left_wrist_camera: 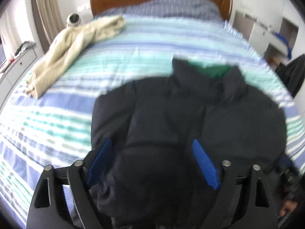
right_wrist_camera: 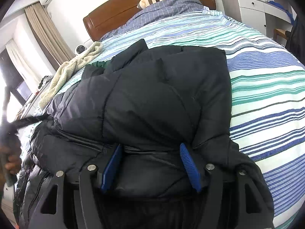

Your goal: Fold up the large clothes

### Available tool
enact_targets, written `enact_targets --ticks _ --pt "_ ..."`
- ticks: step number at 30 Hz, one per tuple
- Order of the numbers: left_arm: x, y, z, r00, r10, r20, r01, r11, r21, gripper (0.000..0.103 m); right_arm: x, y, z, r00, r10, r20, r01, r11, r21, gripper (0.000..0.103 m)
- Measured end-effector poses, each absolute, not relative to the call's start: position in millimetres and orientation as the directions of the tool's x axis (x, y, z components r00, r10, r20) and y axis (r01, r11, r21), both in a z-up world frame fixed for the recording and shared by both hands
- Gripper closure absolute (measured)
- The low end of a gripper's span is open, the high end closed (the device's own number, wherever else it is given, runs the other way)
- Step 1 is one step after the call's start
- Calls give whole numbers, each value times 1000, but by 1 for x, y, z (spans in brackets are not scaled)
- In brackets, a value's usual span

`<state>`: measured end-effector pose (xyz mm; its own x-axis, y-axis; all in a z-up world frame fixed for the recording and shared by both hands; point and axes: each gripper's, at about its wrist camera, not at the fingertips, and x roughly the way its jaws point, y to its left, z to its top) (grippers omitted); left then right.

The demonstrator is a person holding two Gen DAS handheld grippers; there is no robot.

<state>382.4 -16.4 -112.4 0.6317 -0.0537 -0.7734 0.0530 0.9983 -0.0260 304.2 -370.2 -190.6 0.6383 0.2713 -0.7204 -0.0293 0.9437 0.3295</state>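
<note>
The black puffer jacket lies on the striped bed, partly folded, collar toward the headboard. The right gripper has its fingers half open, pinching a puffy fold near the jacket's hem. The left gripper hangs above the jacket, fingers spread wide, holding nothing. Next, likely, the left needs a fresh hold on the jacket's near edge to fold it over.

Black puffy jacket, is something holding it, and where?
The right gripper pinches the black puffy jacket by a thick fold at its near edge. The left gripper stands open, gripping nothing.
</note>
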Motion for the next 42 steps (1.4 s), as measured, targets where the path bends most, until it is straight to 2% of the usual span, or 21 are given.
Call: enact_targets --ticks 3,8,10,15,18,21,23,25,27,32,36,42 --pt "410 -15 -113 651 -74 -756 44 997 -60 7 304 -370 -190 641 271 -718 -29 944 330 38" --pt "459 10 -181 551 -41 -833 -64 994 -91 6 303 -370 -190 642 271 -717 -31 944 330 38" --pt "458 18 -192 565 -56 -823 -98 986 -134 5 304 -369 -190 643 276 -715 -39 944 329 38" --pt "457 10 -185 545 -19 -838 -70 995 -68 5 303 -369 -191 644 276 -713 -37 943 331 38" --pt "427 17 -161 572 -82 -817 -2 995 -101 8 304 -370 -191 645 276 -712 -34 942 334 38" --pt "377 20 -143 608 -155 -779 90 988 -127 5 304 -371 -191 647 279 -710 -34 940 339 38" --pt "358 15 -148 600 -155 -785 137 986 -90 4 304 -371 -191 648 279 -709 -34 940 339 38" --pt "350 8 -169 574 -101 -812 165 986 -6 3 304 -371 -191 648 279 -709 -34 940 339 38" --pt "349 14 -185 581 -124 -804 147 988 -46 1 304 -371 -191 647 275 -712 -34 942 333 38" --pt "344 17 -172 593 -136 -794 109 990 -89 2 304 -371 -191 648 278 -709 -33 940 339 38" --pt "309 21 -154 589 -202 -782 152 979 -139 2 305 -372 -192 650 292 -702 -32 933 358 38" --pt "283 33 -153 550 -220 -806 157 975 -159 2 305 -372 -192 650 292 -702 -32 933 358 38"
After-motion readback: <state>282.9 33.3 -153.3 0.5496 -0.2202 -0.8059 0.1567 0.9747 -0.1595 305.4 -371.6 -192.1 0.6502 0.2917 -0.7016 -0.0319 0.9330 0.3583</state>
